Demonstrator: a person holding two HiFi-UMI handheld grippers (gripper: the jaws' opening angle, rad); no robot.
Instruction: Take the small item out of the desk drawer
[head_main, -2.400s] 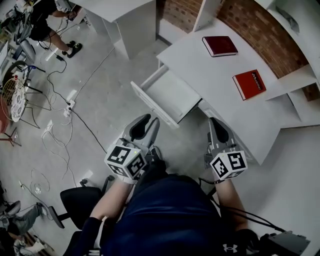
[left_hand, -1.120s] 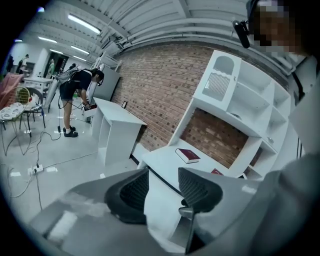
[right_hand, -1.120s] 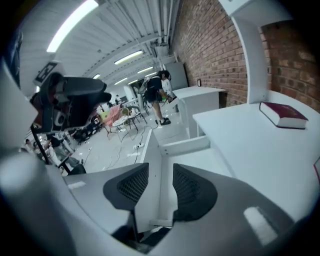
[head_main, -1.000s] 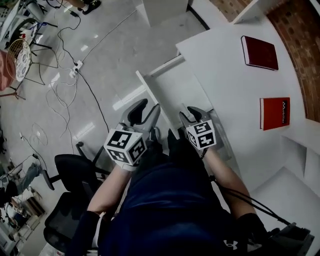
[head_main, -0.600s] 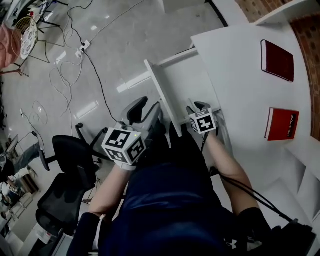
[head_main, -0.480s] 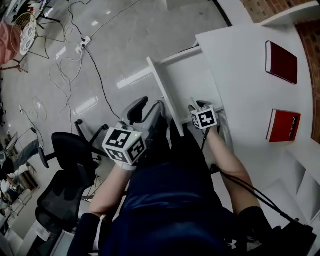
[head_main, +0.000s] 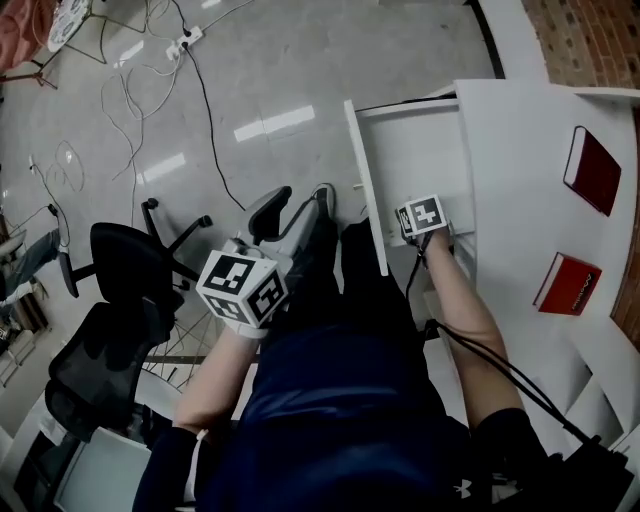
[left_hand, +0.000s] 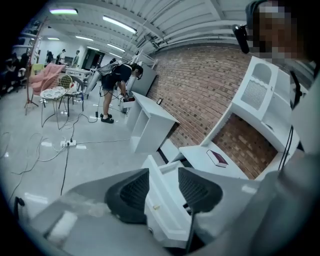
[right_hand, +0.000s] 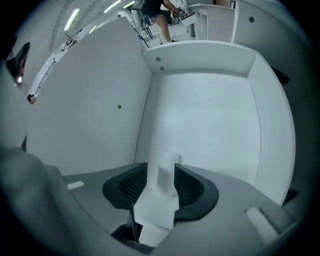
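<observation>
The white desk drawer (head_main: 420, 165) stands pulled out, and my right gripper (head_main: 424, 222) is down inside it. In the right gripper view a small white block (right_hand: 166, 172) sits between the jaws of the right gripper (right_hand: 161, 184), with the drawer's bare floor (right_hand: 205, 120) beyond. The jaws are opening, the block filling most of the gap. My left gripper (head_main: 297, 212) hovers over my lap, left of the drawer front, open and empty. In the left gripper view the drawer front (left_hand: 162, 202) shows through the gap of the left gripper (left_hand: 162, 187).
The white desk (head_main: 510, 150) carries a dark red book (head_main: 592, 170) and a red book (head_main: 568, 283) at the right. A black office chair (head_main: 120, 290) stands at my left. Cables (head_main: 130, 80) lie on the grey floor. Brick wall and white shelves lie behind the desk.
My right gripper has moved forward from the drawer's near edge down into the drawer. The head view has swung left. The left gripper has barely moved.
</observation>
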